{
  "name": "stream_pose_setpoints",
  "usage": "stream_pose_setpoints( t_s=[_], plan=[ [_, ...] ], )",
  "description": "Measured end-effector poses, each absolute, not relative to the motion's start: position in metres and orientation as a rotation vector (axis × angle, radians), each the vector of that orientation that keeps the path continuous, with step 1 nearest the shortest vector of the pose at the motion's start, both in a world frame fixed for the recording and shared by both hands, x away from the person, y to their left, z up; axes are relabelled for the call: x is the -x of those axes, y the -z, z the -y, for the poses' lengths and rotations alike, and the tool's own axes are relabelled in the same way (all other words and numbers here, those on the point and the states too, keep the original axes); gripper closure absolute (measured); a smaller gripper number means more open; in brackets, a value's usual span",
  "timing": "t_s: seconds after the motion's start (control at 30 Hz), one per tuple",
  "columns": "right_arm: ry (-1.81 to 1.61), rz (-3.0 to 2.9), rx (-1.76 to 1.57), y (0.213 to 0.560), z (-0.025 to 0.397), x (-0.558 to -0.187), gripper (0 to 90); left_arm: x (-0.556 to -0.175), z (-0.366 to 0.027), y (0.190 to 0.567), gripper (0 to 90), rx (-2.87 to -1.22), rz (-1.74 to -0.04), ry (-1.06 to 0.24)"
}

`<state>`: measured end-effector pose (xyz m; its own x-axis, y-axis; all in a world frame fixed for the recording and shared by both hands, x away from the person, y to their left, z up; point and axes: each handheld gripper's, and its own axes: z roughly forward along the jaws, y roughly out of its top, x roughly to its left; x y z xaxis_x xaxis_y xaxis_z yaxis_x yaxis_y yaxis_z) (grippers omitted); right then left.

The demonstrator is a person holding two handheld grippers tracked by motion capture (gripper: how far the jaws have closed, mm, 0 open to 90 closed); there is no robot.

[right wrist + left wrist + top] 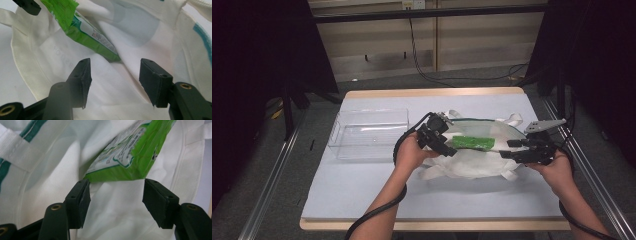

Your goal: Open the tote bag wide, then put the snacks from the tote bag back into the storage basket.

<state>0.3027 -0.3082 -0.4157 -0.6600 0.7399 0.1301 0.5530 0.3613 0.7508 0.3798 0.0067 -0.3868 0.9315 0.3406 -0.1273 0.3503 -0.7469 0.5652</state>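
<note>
Left tongs (pixel 447 145), right tongs (pixel 512 148): both parted, gripping nothing, flanking green packet (pixel 472 143) in white cloth bag (pixel 472 162); clear bin (pixel 369 132) on counter (pixel 362 190)

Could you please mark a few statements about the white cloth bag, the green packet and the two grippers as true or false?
1. The green plastic packet lies partly inside the white cloth tote bag. True.
2. The left gripper is clamped shut on the packet. False: its jaws stand open, just short of the packet's end.
3. The clear plastic bin sits to the left of the bag. True.
4. The right gripper holds the bag's strap. False: its jaws are open over the bag's cloth, gripping nothing.
5. The bag has red trim. False: the trim is teal green.
</note>
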Motion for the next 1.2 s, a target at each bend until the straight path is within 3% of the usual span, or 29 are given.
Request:
stream_pose_setpoints(
  t_s=[1.2],
  plan=[
    [-1.192, -2.423, -1.139, 0.422, 0.305, -0.299, 32.7, -0.382, 0.051, 0.364, 37.3, -2.581, -0.298, -0.031]
  ],
)
